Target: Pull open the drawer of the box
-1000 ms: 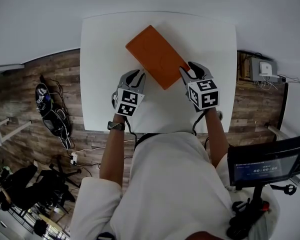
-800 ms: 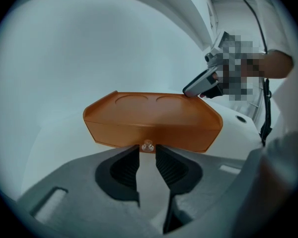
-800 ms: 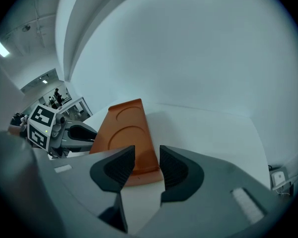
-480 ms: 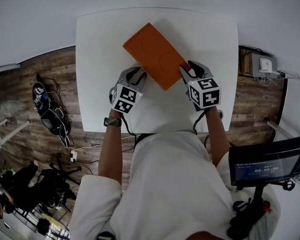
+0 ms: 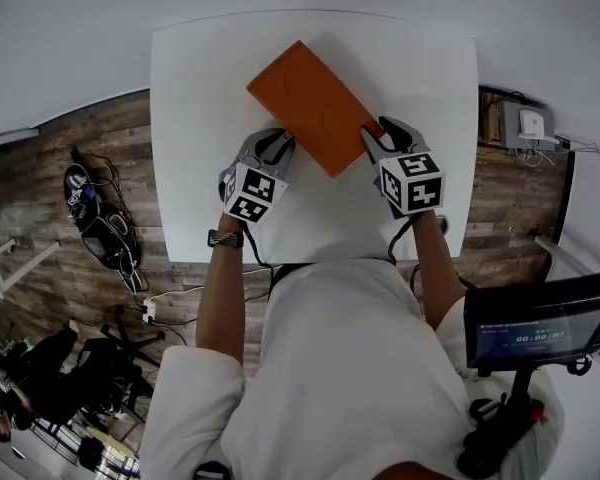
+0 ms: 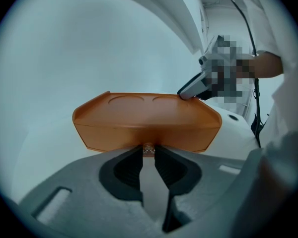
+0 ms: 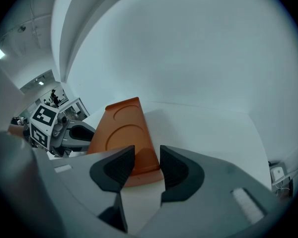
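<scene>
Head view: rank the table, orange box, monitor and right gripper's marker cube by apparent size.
1. Table
2. Orange box and monitor: about alike; the monitor is nearer the camera and cut off at the edge, so unranked.
3. Right gripper's marker cube, smallest.
</scene>
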Motion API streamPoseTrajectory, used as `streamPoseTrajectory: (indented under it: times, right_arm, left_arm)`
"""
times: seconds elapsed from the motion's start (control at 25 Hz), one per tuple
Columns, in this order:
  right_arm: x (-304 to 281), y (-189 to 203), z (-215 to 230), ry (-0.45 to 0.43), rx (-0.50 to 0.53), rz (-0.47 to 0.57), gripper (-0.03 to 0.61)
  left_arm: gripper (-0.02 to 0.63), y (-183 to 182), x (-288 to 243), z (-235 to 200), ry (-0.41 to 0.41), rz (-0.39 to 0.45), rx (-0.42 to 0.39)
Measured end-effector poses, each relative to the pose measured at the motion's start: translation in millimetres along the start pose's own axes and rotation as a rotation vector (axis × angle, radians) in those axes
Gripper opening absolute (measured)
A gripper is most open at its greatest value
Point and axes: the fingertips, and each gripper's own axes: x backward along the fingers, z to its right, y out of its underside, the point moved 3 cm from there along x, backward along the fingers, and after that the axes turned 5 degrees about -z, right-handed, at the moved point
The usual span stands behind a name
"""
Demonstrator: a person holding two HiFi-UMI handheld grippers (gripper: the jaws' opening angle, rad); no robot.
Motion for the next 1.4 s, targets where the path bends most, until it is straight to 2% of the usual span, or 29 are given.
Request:
streamPoseTrajectory:
  times: [0.24, 1.4]
  right_arm:
    - [1, -1, 4, 0.018, -0.01, 0.009, 0.167]
    - [-7, 0, 11, 0.023, -0.03, 0.007, 0.169]
  left_arm:
    - [0.08, -3, -2, 1, -0.009, -0.003, -0.015]
    - [0.08, 32, 20, -3, -0.058, -0.036, 0.053]
